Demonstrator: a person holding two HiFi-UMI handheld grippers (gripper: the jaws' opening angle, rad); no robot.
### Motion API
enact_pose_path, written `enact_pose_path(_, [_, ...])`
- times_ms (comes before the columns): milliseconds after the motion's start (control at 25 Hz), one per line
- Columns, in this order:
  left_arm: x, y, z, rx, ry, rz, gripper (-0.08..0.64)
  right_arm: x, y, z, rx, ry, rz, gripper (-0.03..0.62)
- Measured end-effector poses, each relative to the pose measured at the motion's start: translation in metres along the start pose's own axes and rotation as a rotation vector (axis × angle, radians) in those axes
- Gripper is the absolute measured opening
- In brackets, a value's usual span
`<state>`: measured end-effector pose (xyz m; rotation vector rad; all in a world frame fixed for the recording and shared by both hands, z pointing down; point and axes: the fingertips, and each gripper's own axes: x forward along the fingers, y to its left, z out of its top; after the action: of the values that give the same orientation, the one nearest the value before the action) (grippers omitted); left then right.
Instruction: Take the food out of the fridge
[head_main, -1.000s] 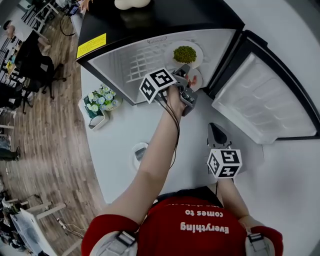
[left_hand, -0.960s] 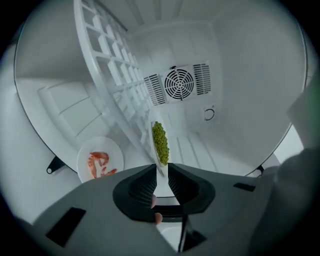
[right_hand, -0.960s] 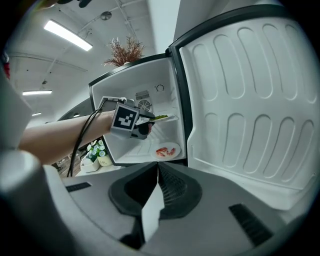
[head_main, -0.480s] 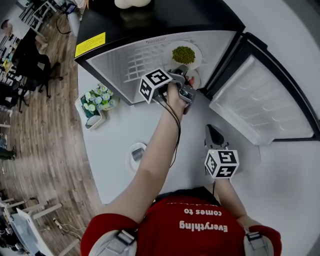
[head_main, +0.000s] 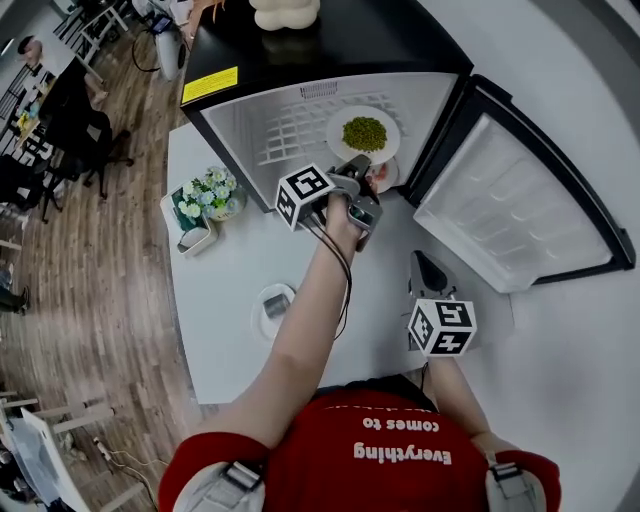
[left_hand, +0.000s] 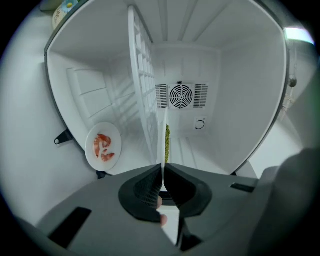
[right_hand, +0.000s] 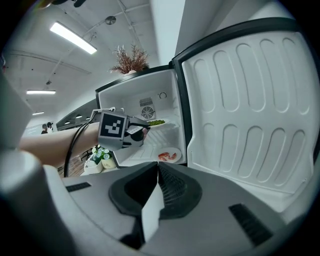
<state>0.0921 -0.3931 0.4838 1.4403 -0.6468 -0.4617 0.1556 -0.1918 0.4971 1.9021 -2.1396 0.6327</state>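
The small black fridge (head_main: 300, 60) stands open on the white table, its door (head_main: 520, 200) swung out to the right. A white plate of green food (head_main: 363, 133) rests on the wire shelf (left_hand: 142, 100). My left gripper (head_main: 358, 165) reaches into the opening, and its jaws are closing with the near rim of that plate pinched between the pads, seen edge-on as a thin white line (left_hand: 164, 145). A second plate with red shrimp (left_hand: 103, 147) lies on the fridge floor below. My right gripper (head_main: 428, 265) hovers in front of the door, shut with nothing in it (right_hand: 158, 170).
A pot of flowers (head_main: 205, 195) stands on the table (head_main: 230, 260) left of the fridge. A small round white dish (head_main: 275, 303) lies near the person's left arm. A pale ornament (head_main: 285, 12) sits on the fridge top. Wooden floor and chairs are off to the left.
The left gripper's jaws have come together on the rim of the green food plate, and the hand has shifted a little. The right gripper stays about where it was.
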Motion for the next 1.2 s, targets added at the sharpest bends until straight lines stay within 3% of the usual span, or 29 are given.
enact_pose_path(600, [-0.118,-0.038,-0.055,0.056,-0.002,-0.101,0.018,-0.053,0.032,0.024,-0.053,-0.097,0.071,0.014])
enact_pose_path(1080, [-0.21,0.007,-0.096,0.057,-0.051,-0.044,0.018,-0.085,0.063,0.003,-0.092,-0.08,0.159,0.014])
enact_pose_path(1200, [-0.226,0.024,-0.104,0.026,-0.059,-0.032,0.018,-0.093,0.067,-0.006,-0.099,-0.064,0.169,0.014])
